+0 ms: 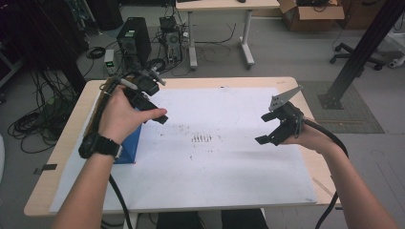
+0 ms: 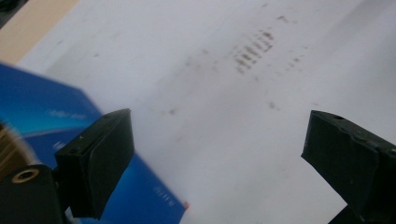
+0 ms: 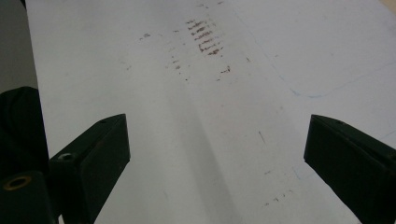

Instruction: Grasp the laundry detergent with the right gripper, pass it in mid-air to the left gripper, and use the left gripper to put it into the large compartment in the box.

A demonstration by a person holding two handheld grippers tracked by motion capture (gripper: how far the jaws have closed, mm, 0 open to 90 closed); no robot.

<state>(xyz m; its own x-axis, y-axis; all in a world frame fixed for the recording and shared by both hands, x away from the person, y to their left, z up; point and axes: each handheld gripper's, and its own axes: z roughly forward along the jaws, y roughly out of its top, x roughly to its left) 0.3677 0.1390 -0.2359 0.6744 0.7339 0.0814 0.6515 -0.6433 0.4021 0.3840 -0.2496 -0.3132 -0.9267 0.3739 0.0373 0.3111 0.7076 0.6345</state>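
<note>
The left gripper [image 1: 152, 106] is hovering with jaws spread wide and empty, the blue box [image 2: 42, 116] lying just beside its left jaw, not between them. The right gripper [image 1: 269, 128] is hanging wide open and empty over the white sheet [image 1: 229, 167], well right of the box.

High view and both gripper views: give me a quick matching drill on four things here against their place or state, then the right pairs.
Things:
1. blue box
2. left gripper
3. right gripper
4. brown smudge marks

Places or states:
A. in the middle of the white sheet
B. jaws open, held over the right part of the sheet
C. at the left edge of the sheet, below the left hand
D. jaws open, the blue box beside one jaw in its own view

Pairs: 1-C, 2-D, 3-B, 4-A
</note>
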